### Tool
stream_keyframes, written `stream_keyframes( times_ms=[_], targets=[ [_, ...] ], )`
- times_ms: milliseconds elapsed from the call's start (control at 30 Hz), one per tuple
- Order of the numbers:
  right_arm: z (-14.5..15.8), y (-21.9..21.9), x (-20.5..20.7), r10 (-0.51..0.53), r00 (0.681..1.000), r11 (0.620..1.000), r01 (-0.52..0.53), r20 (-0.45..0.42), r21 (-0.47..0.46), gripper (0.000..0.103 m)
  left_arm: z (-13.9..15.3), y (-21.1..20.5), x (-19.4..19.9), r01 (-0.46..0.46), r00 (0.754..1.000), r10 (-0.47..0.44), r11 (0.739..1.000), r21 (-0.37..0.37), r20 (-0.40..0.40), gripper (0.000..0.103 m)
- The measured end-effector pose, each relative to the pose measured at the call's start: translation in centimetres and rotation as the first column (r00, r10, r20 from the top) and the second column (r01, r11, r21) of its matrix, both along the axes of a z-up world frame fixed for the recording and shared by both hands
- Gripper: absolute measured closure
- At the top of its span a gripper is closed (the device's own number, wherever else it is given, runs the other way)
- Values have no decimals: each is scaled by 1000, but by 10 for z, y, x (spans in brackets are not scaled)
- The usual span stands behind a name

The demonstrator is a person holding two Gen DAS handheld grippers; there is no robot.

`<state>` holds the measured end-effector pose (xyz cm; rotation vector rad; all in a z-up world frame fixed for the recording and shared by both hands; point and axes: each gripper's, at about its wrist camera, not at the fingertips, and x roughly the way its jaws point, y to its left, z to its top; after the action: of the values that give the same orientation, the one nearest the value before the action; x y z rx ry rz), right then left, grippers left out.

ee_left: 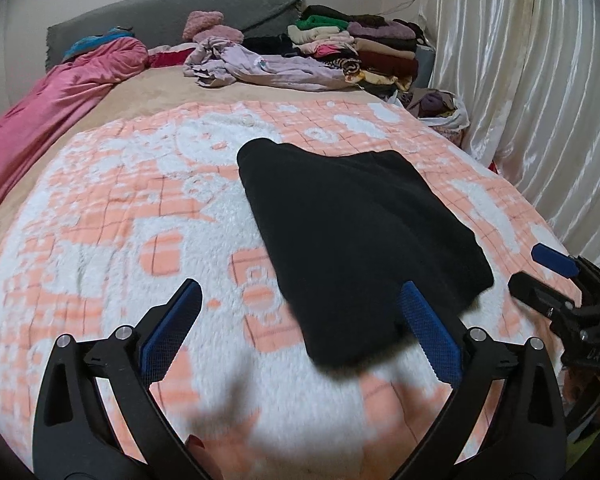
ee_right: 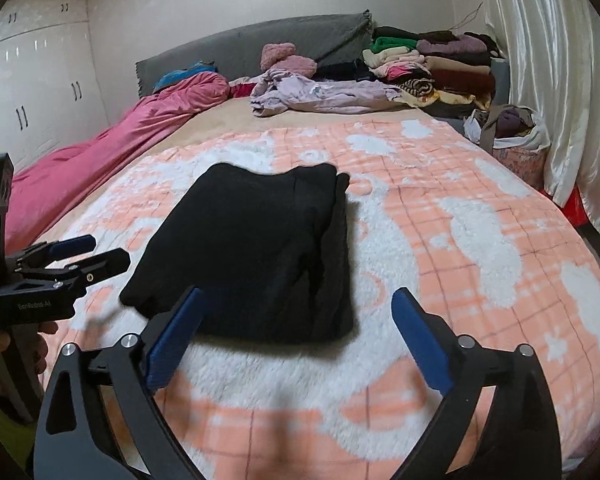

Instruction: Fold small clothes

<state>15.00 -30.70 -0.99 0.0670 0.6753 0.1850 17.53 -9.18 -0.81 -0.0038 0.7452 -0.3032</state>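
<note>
Lying flat, folded black garment (ee_right: 256, 252) on fleecy blanket (ee_right: 480, 240).

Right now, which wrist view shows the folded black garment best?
The right wrist view: the black garment lies nearly whole, its layered folded edge visible along the right side, only a near corner behind a finger. In the left wrist view the garment is skewed, its near end blurred and partly behind a blue finger.

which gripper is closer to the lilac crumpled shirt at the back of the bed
Neither clearly. Left gripper and right gripper both hang open over the near edge of the black garment, far short of the lilac shirt.
</note>
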Motion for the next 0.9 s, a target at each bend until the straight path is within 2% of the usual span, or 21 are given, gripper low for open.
stream_keyframes(
  times_ms=[100, 267, 400, 900],
  targets=[
    [-5, 5, -13, -12, 1000, 1000, 12, -2, -11, 7, -2, 3, -17, -15, 1000, 15, 1000, -1, 0, 10],
    [-20, 7, -30, -66, 997, 997, 68, -51, 38, 6, -14, 11, -38, -34, 999, 34, 999, 7, -24, 10],
    [-30, 12, -36, -79, 994, 997, 80, -76, 19, 6, -23, 13, -47, -34, 998, 35, 999, 9, -56, 10],
    [-33, 19, -41, -82, 993, 997, 81, -80, -14, 6, -25, 16, -57, -43, 997, 44, 999, 25, -57, 10]
  ],
)
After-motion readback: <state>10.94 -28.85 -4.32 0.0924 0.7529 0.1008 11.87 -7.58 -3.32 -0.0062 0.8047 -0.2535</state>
